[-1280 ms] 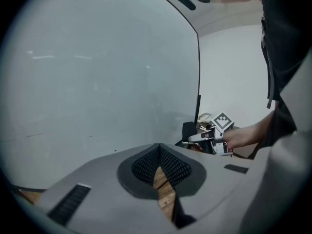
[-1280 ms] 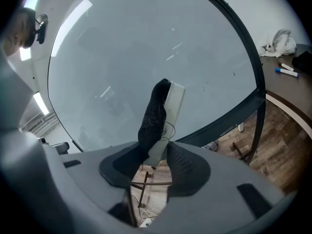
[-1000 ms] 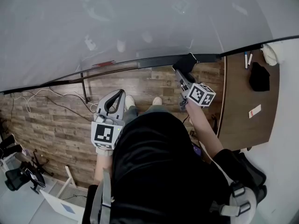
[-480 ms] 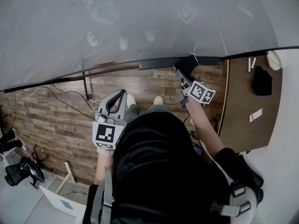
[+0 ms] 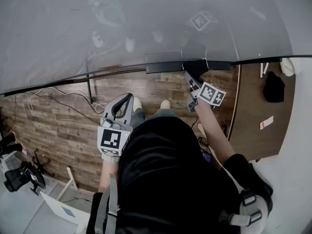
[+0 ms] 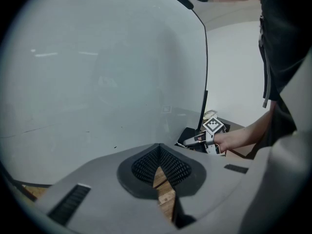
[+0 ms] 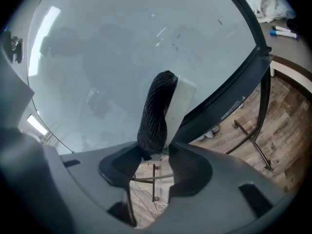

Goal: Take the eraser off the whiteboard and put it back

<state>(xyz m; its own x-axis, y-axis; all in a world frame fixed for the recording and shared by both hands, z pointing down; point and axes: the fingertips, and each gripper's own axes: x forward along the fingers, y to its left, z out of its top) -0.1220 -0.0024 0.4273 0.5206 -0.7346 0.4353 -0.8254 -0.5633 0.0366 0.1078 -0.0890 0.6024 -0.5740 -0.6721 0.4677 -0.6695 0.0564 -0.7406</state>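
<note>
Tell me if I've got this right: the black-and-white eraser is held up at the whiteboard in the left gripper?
Not quite. The right gripper has the black-and-white eraser at the whiteboard, as the right gripper view shows. Its jaws have just been opening a little, with the eraser between them. The left gripper holds nothing.

No legible text, number or brand appears in any view. The left cube and right cube carry only black-and-white square markers.
</note>
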